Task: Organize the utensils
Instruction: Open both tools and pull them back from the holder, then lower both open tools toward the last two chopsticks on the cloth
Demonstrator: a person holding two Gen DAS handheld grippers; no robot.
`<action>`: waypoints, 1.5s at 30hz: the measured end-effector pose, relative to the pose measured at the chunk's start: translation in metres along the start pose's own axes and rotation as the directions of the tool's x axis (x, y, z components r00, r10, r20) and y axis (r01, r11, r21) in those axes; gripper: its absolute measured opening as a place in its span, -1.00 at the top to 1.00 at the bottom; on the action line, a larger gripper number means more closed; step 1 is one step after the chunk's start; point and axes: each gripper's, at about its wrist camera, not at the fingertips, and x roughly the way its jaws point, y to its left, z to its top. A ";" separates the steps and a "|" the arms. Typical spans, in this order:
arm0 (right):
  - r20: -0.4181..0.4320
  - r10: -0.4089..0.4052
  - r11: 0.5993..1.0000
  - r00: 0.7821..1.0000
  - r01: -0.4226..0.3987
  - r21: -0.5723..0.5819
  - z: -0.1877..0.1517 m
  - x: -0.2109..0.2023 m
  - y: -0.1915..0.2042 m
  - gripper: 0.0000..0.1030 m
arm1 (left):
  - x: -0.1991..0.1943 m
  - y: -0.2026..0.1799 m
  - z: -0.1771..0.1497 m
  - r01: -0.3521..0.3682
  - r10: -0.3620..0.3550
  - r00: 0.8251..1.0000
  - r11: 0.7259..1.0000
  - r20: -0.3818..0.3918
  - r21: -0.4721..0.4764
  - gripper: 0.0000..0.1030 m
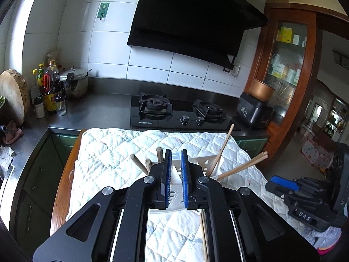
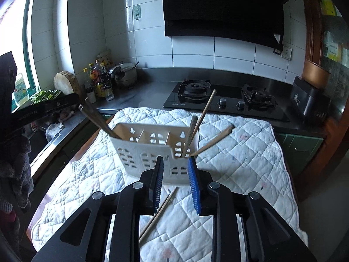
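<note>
Two thin, pale wooden chopsticks (image 2: 158,212) lie on the white quilted cloth (image 2: 240,163) just before the white perforated plastic caddy (image 2: 141,152). They look light, stiff and prone to roll; take them mid-length, I judge. The caddy's end compartments hold wooden-handled utensils (image 2: 192,135). The right gripper (image 2: 175,183) stands narrowly open and empty, the left gripper (image 1: 175,179) nearly closed, gripping nothing.
</note>
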 end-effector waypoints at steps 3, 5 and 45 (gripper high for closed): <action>-0.046 0.018 1.000 0.999 -0.017 0.011 -0.030 0.005 0.009 0.55 | -0.014 0.003 -0.018 0.015 -0.015 1.000 1.000 -0.002 -0.014 0.83; -0.086 0.033 0.999 0.996 -0.031 0.025 -0.052 0.012 0.015 0.55 | -0.022 0.006 -0.032 0.016 -0.017 1.000 1.000 -0.008 -0.021 0.83; -0.320 -0.016 0.977 0.947 0.082 0.196 -0.157 0.093 0.056 0.70 | -0.056 0.070 -0.181 -0.110 0.083 0.985 0.977 -0.151 -0.181 0.16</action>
